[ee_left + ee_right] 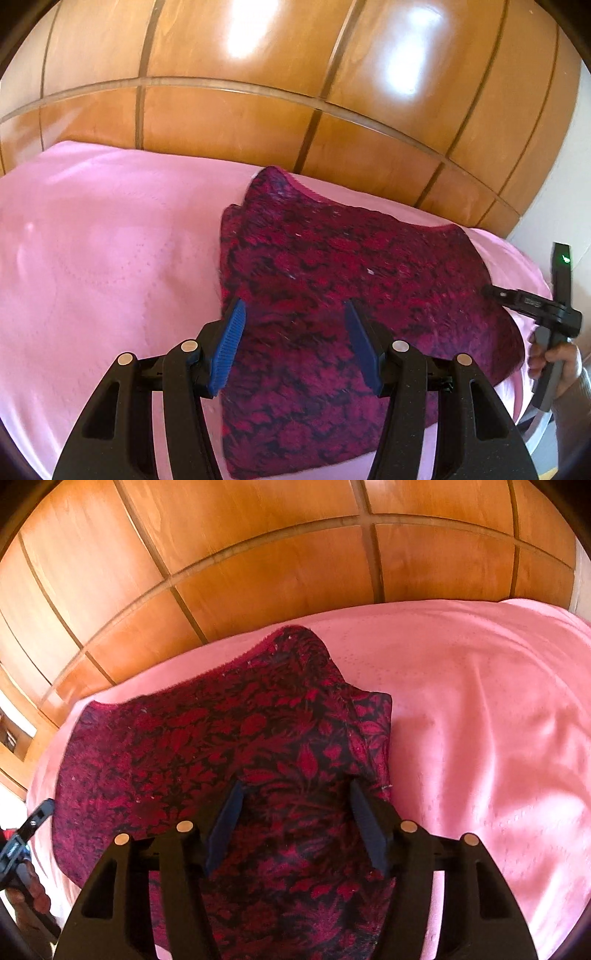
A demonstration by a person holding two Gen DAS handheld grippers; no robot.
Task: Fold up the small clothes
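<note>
A small dark red garment (332, 288) with a black leaf pattern lies spread on a pink sheet (96, 258); it also shows in the right wrist view (229, 746). My left gripper (293, 314) is open and hovers over the garment's left edge, holding nothing. My right gripper (295, 797) is open above the garment's right part, holding nothing. The right gripper's body (535, 302) shows at the garment's right edge in the left wrist view, and the left gripper's body (26, 834) at the left edge of the right wrist view.
A glossy wooden panelled wall (258, 110) stands right behind the bed, also in the right wrist view (221, 554). Pink sheet (480, 720) spreads wide beside the garment. A hand (561, 365) holds the right gripper's handle.
</note>
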